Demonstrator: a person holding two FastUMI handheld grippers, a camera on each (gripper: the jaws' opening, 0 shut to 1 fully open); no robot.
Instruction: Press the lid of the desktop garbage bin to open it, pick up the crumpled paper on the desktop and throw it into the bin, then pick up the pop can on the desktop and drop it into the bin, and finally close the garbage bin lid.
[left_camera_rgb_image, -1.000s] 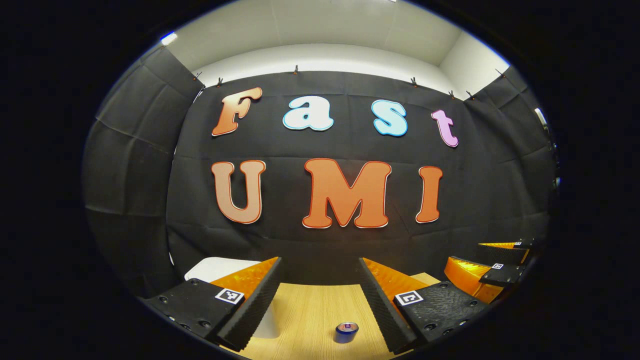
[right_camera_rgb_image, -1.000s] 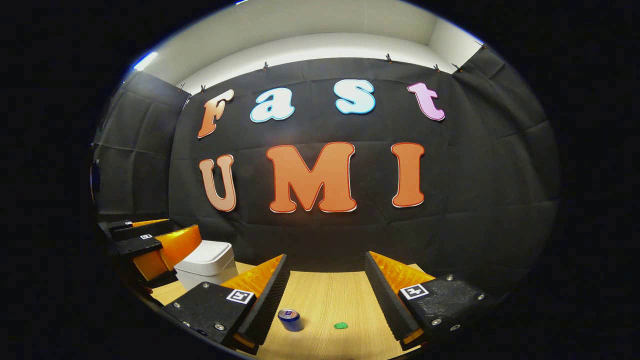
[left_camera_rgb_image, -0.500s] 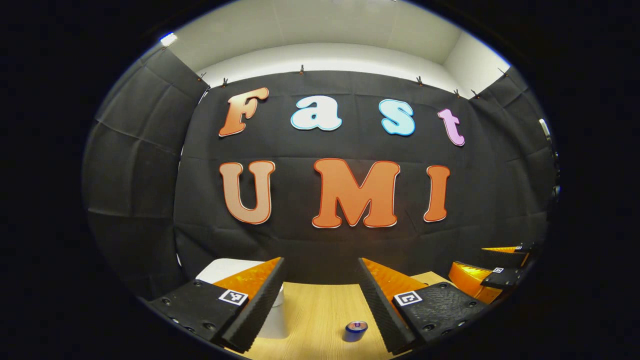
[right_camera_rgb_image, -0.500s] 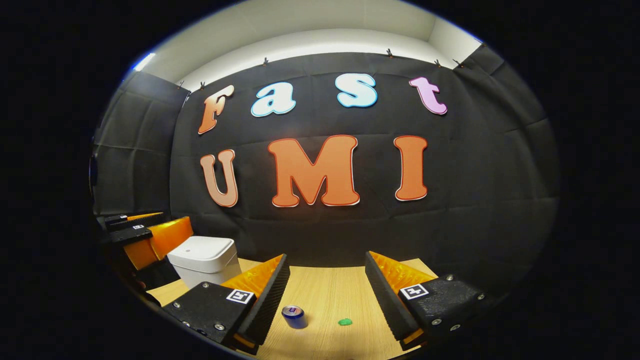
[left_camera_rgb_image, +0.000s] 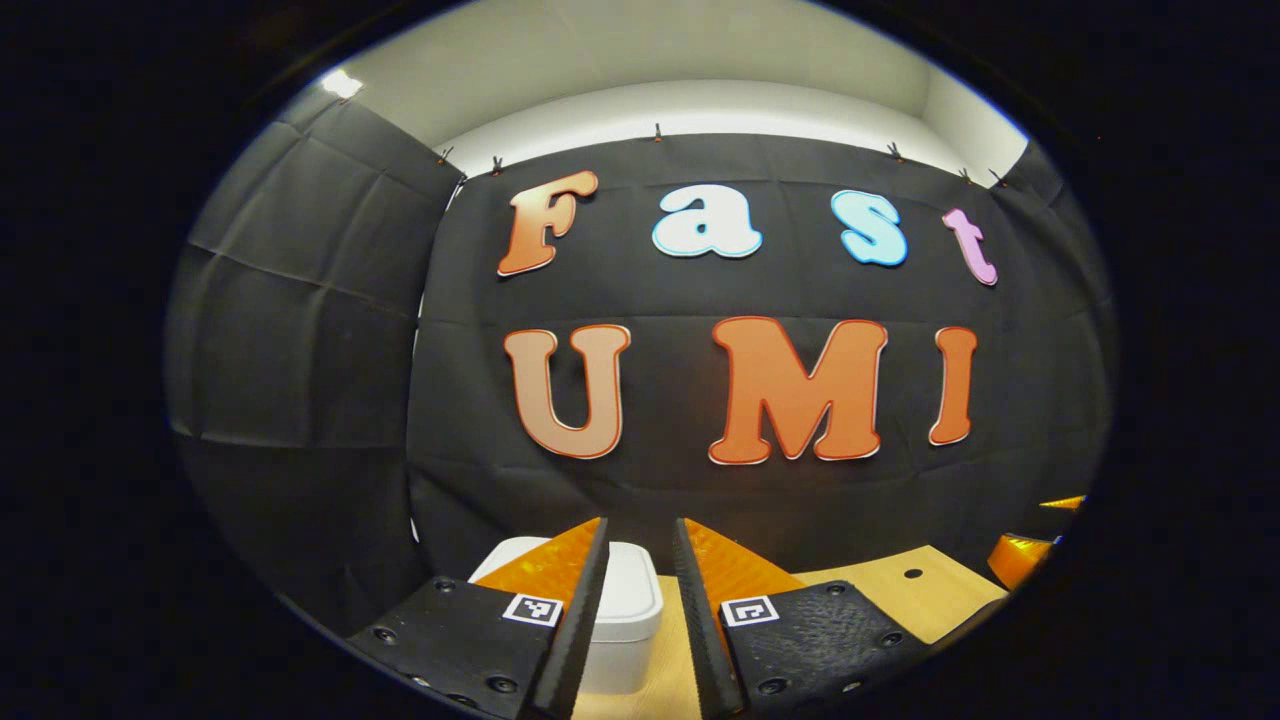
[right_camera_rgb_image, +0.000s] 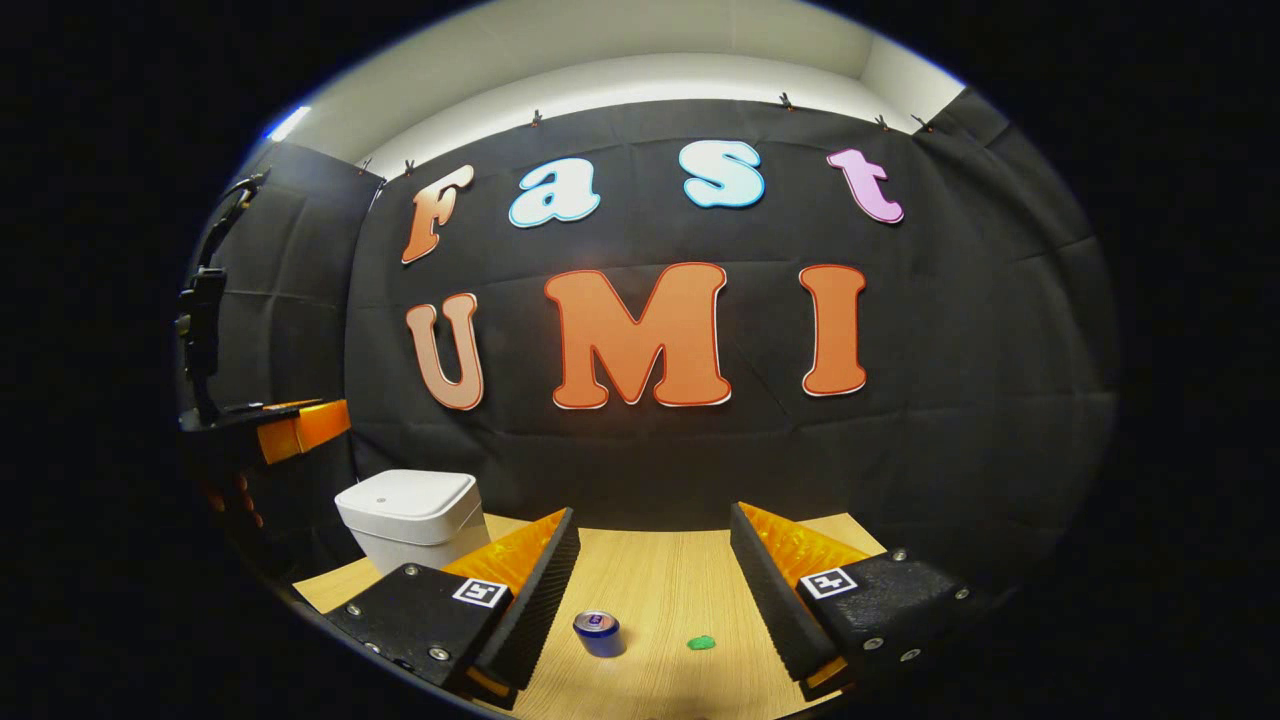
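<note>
The white garbage bin (left_camera_rgb_image: 625, 600) stands on the wooden worktop (left_camera_rgb_image: 900, 595) near the black cloth wall, its lid down. In the left gripper view the left gripper (left_camera_rgb_image: 640, 560) sits just in front of the bin and above its lid, the fingers drawn near together with only a narrow gap between them, and nothing held in that gap. Through the gap, the bin's lid and front wall show straight ahead. A small dark hole (left_camera_rgb_image: 913, 574) marks the worktop to the right of the bin.

In the right gripper view the right gripper (right_camera_rgb_image: 655, 560) is well apart from the bin, its fingers spread wide and gripping nothing. The bin (right_camera_rgb_image: 410, 515) stands to the left, beyond the left finger. The pop can (right_camera_rgb_image: 599, 632) stands upright on the worktop (right_camera_rgb_image: 660, 580), to the right of the bin and nearer the camera, low between the spread fingers. A small green piece (right_camera_rgb_image: 702, 642), too small to tell apart, lies just beside the can, on the side away from the bin. The left gripper (right_camera_rgb_image: 300, 425) hangs above and to the left of the bin, with a hand (right_camera_rgb_image: 235, 500) below it.
</note>
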